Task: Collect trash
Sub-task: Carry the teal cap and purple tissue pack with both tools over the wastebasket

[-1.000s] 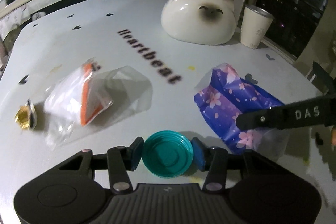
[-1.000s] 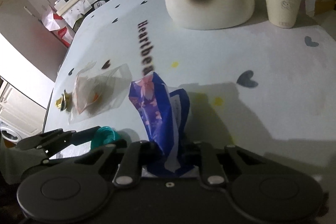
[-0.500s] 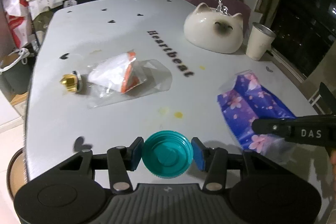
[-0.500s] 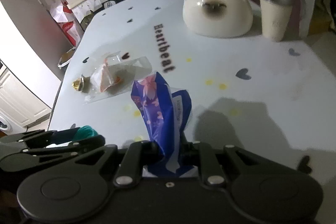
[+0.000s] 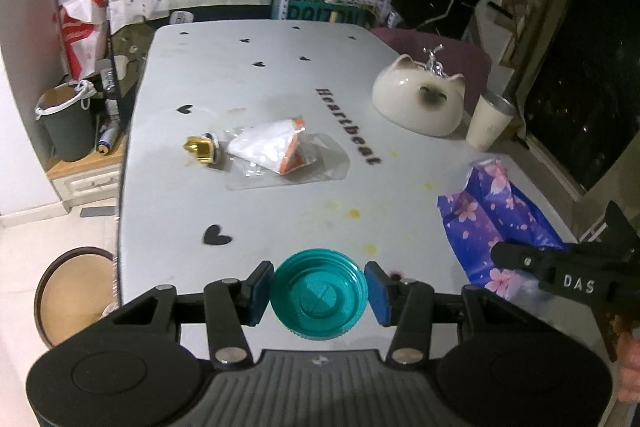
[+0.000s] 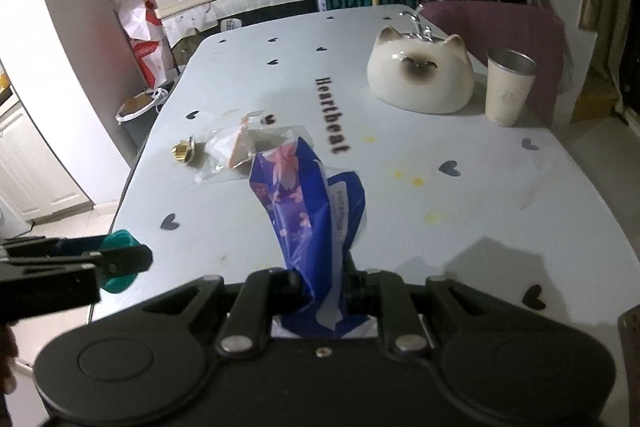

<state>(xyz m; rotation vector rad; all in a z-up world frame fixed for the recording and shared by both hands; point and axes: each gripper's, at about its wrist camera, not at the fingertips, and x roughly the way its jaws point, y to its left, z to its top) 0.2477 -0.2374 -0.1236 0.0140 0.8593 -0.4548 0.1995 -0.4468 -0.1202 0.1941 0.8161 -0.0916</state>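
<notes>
My left gripper [image 5: 319, 293] is shut on a teal bottle cap [image 5: 319, 294] and holds it above the near edge of the white table [image 5: 256, 227]. My right gripper [image 6: 322, 289] is shut on a purple flowered wrapper [image 6: 310, 211], lifted off the table; the wrapper also shows in the left wrist view [image 5: 496, 211]. A clear plastic bag with white and orange contents [image 5: 280, 151] and a small gold piece [image 5: 200, 149] lie on the table's left middle. The left gripper and cap show at the left of the right wrist view [image 6: 116, 263].
A white cat-shaped bowl [image 5: 420, 103] and a cream cup [image 5: 488, 123] stand at the far right. A dark bin with a white liner [image 5: 66, 123] and a round brown bin [image 5: 76, 295] sit on the floor left of the table. Cluttered shelves stand behind.
Both grippers have risen and pulled back from the table with the cap and the wrapper still held. More of the table and floor has come into view.
</notes>
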